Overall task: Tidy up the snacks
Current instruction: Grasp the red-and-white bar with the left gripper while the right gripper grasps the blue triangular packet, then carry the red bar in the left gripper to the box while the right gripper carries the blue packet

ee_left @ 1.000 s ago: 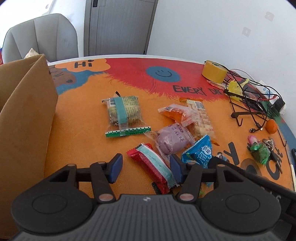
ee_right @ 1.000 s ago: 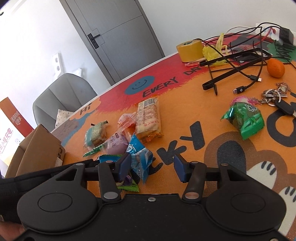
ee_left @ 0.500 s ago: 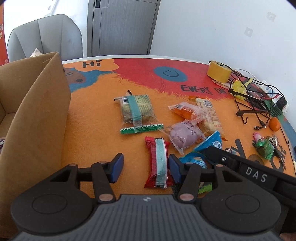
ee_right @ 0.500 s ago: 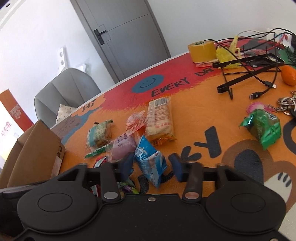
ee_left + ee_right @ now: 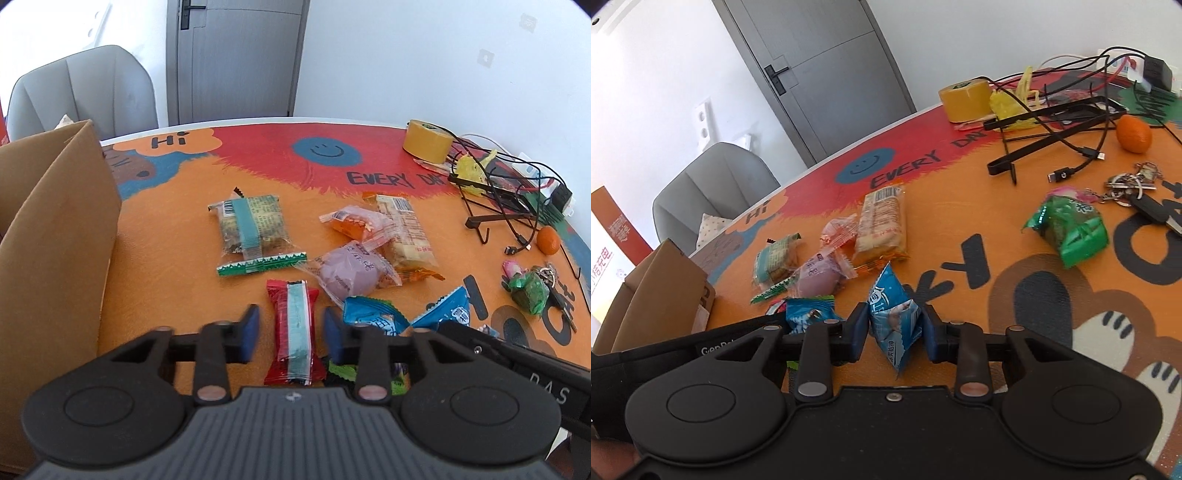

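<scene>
Several wrapped snacks lie on the orange mat. My left gripper [image 5: 291, 334] is open, its fingers on either side of a red packet with a pale blue stripe [image 5: 294, 334], apart from it. My right gripper [image 5: 894, 329] has its pads against both sides of a blue triangular packet [image 5: 894, 317]; this packet also shows in the left wrist view [image 5: 448, 310]. Ahead lie a green-banded packet [image 5: 251, 225], a purple bun packet [image 5: 349, 271], an orange packet [image 5: 356, 225] and a long beige wafer packet [image 5: 406, 232]. A second blue packet [image 5: 373, 317] lies by my left gripper.
An open cardboard box [image 5: 55, 236] stands at the left. A green packet [image 5: 1071, 229], keys [image 5: 1134, 184], an orange fruit [image 5: 1134, 134], cables with a black stand [image 5: 1052, 125] and a yellow tape roll [image 5: 964, 98] lie at the right. A grey chair [image 5: 81, 88] stands behind the table.
My left gripper has come to straddle the red striped packet. My right gripper has moved onto the blue triangular packet and closed its fingers against it.
</scene>
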Demonstrator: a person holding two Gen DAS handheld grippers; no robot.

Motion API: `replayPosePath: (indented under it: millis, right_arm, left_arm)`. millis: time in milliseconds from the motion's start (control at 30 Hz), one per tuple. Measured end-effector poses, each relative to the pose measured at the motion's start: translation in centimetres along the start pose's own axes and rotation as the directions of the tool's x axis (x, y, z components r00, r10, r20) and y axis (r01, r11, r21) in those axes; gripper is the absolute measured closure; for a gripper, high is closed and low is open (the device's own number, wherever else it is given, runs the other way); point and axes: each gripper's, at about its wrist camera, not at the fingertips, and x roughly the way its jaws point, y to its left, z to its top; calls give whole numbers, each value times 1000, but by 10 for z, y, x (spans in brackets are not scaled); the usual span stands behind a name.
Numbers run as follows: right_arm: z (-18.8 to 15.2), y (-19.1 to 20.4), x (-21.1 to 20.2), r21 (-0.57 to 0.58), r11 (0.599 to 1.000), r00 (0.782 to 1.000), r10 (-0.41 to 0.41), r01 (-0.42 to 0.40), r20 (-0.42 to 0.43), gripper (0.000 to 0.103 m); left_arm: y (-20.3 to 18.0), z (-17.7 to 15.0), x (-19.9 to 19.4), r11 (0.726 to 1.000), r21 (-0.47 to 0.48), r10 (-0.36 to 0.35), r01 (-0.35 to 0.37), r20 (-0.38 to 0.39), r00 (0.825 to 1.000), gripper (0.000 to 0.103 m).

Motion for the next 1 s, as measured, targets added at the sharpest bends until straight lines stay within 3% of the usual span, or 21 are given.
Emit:
replayPosePath:
  millis: [33, 300, 400, 1000]
  right_arm:
    - [0, 0, 0, -1, 1000, 1000, -1, 1, 0, 71]
    - [1, 14, 7, -63, 998, 1000, -13, 13, -10, 61]
    - [0, 16, 8, -76, 997, 1000, -15, 14, -11, 70]
    - [7, 39, -29, -80, 996, 996, 38, -32, 76, 72]
  left_arm:
    - [0, 0, 0, 1000, 2, -8, 8, -3, 1000, 84]
    - [8, 0, -11, 998, -36, -52, 52, -17, 998, 84]
    - [9, 0, -19, 997, -33, -66, 66, 1, 998, 84]
    - [21, 12, -77, 993, -43, -103, 109, 122, 987, 84]
